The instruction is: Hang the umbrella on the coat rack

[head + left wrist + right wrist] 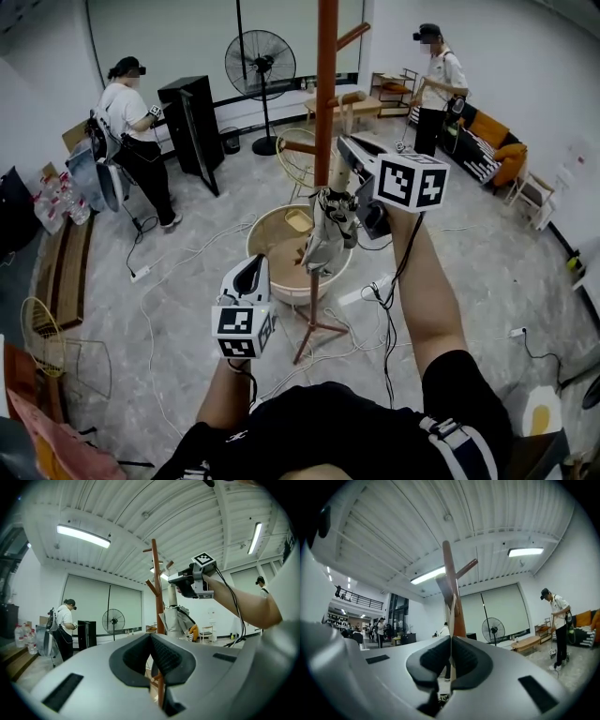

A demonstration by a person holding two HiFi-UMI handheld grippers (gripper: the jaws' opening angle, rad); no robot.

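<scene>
The brown coat rack (324, 84) rises in the middle of the head view, with short pegs on its pole. A folded grey umbrella (324, 242) hangs beside the pole, below my raised right gripper (343, 147). In the right gripper view that gripper (451, 641) is shut on the umbrella's thin pale strap (451, 613), which runs up in front of the pole (450, 581). My left gripper (253, 266) is lower and to the left, shut on nothing. The left gripper view shows the rack (156, 592), the umbrella (176, 619) and the right gripper (183, 582) ahead.
A round wooden tub (272, 230) sits behind the rack's foot, a wire basket (298, 159) beyond it. Cables (178, 281) cross the floor. A standing fan (261, 66), a black cabinet (192, 122), a low table (347, 105) and two people (131, 122) (436, 89) are farther back.
</scene>
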